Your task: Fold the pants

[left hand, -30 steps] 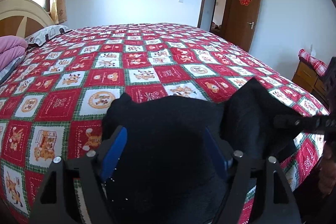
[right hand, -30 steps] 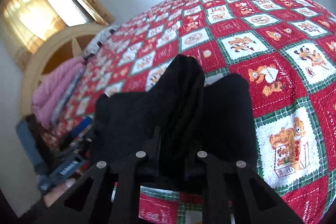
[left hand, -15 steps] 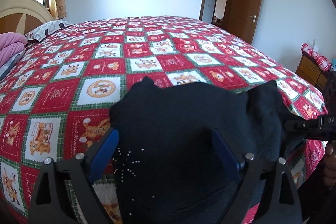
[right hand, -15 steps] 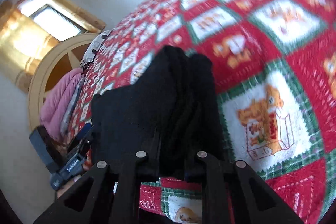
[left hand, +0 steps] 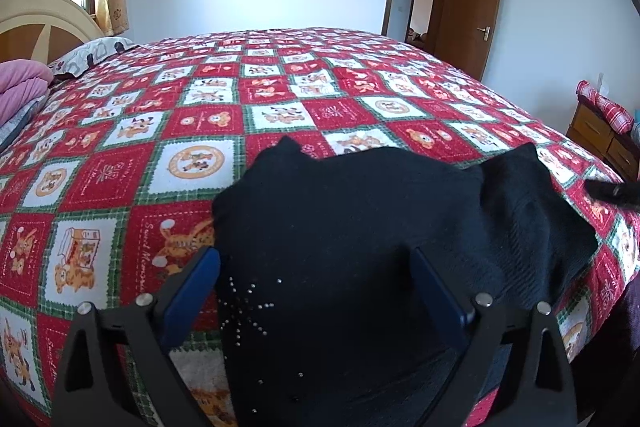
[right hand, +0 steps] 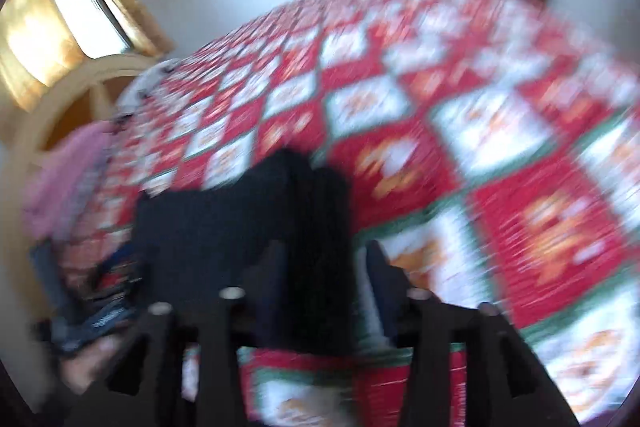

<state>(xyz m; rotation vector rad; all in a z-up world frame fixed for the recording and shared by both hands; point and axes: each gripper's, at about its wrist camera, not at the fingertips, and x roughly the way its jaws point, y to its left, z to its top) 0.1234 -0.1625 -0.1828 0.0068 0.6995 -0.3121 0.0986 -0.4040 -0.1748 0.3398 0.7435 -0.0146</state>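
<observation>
Black pants (left hand: 360, 219) lie folded in a flat bundle on the red patchwork bedspread (left hand: 200, 131), close to the bed's near edge. My left gripper (left hand: 316, 267) hangs over the near part with its jaws opening wide. The blue pads (left hand: 196, 287) stand on either side of the cloth and do not press on it. In the blurred right wrist view my right gripper (right hand: 326, 259) has its jaws opening. A ridge of the pants (right hand: 248, 219) lies between them, with a gap at the right finger. One right gripper fingertip (left hand: 612, 191) shows at the pants' right side.
A wooden headboard (left hand: 36, 23), a pink blanket (left hand: 20, 87) and a pillow (left hand: 92, 51) are at the far left. A wooden cabinet (left hand: 604, 135) stands beside the bed on the right. An open brown door (left hand: 468, 3) is at the back. A hand (right hand: 84, 367) holds the left gripper.
The left jaws have spread wider and the pants now lie flatter. The right jaws, shut on a fold of the pants before, have come apart, and that gripper has swung, blurring its view.
</observation>
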